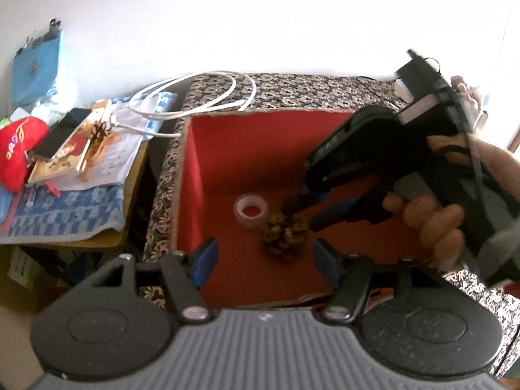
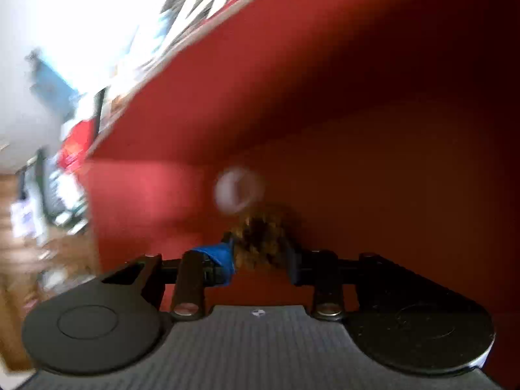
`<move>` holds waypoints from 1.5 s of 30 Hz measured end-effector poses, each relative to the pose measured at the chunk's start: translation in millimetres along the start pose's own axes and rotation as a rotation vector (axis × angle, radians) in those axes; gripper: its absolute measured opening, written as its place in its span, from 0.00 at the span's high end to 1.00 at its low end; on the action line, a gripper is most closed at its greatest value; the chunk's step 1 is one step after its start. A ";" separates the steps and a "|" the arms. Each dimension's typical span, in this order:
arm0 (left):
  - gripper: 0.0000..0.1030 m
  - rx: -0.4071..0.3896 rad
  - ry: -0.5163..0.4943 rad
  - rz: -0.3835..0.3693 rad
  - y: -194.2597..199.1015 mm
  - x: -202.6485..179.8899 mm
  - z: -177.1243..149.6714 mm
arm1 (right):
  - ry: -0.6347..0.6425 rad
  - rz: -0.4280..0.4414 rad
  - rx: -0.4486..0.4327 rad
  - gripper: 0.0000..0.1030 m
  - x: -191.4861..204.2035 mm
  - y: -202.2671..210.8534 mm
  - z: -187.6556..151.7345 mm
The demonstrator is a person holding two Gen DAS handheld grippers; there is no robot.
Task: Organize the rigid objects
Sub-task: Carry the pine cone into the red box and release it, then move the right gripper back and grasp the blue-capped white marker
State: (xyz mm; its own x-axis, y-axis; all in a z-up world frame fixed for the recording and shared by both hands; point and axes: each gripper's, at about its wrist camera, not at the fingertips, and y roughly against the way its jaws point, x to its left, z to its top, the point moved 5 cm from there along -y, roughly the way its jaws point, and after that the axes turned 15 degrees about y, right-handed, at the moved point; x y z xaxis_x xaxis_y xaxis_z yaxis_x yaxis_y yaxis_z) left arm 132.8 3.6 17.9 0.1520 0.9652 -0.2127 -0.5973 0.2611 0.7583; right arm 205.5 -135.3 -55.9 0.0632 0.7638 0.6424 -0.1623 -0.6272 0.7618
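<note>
Nearest to me, the left hand-held gripper (image 1: 265,263) hangs above the near edge of the box (image 1: 227,97), and its blue pads (image 1: 208,253) stand wide apart with nothing between them. Just beyond them, a pine cone (image 1: 285,237) lies on the red floor of the box, near the middle.

From my right side the right hand-held gripper (image 1: 300,209) comes down into the box, carried by a hand (image 1: 435,227) of the person. Its fingertips are at the top of the pine cone. In the right wrist view, which is blurred, I see the same pine cone (image 2: 261,240) between the two pads (image 2: 221,255) of the right hand-held gripper (image 2: 260,260). The gap is narrow, but I cannot tell if the pads press on the cone or only stand beside it.

A little behind the cone, close to it, there is a small white ring (image 1: 251,209), lying flat on the red floor. It looks like a roll of clear tape, but I am not sure.

The box has red walls inside and a patterned dark cloth outside. On its far rim a white cable (image 1: 195,97) lies in a loop. To the left of the box stands a counter (image 1: 65,243) with a blue checked cloth (image 1: 65,208), papers, a book (image 1: 65,156), a black phone (image 1: 61,133), one more pine cone (image 1: 99,133) and a red plush thing (image 1: 16,152).
</note>
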 end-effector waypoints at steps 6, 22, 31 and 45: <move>0.35 -0.017 0.026 0.022 9.5 3.4 -0.4 | 0.048 0.014 -0.081 0.84 8.2 18.1 -5.9; 0.33 -0.005 0.045 0.081 28.4 -43.5 -8.1 | 0.312 0.059 -0.350 0.83 16.1 116.2 -67.0; 0.31 -0.025 0.067 0.129 52.9 -82.0 -25.8 | 0.344 0.036 -0.445 0.77 -3.9 154.8 -102.9; 0.29 0.008 0.097 0.192 57.6 -126.9 -64.3 | 0.277 0.047 -0.454 0.75 -49.9 177.6 -144.6</move>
State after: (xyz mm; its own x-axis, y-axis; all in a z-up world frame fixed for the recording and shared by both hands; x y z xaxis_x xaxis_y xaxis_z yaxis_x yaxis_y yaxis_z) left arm 28.4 -104.6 49.0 -0.0404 0.9917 -0.1220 -0.6020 0.0733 0.7952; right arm 31.1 -262.8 35.2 -0.2067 0.7867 0.5817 -0.5722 -0.5794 0.5804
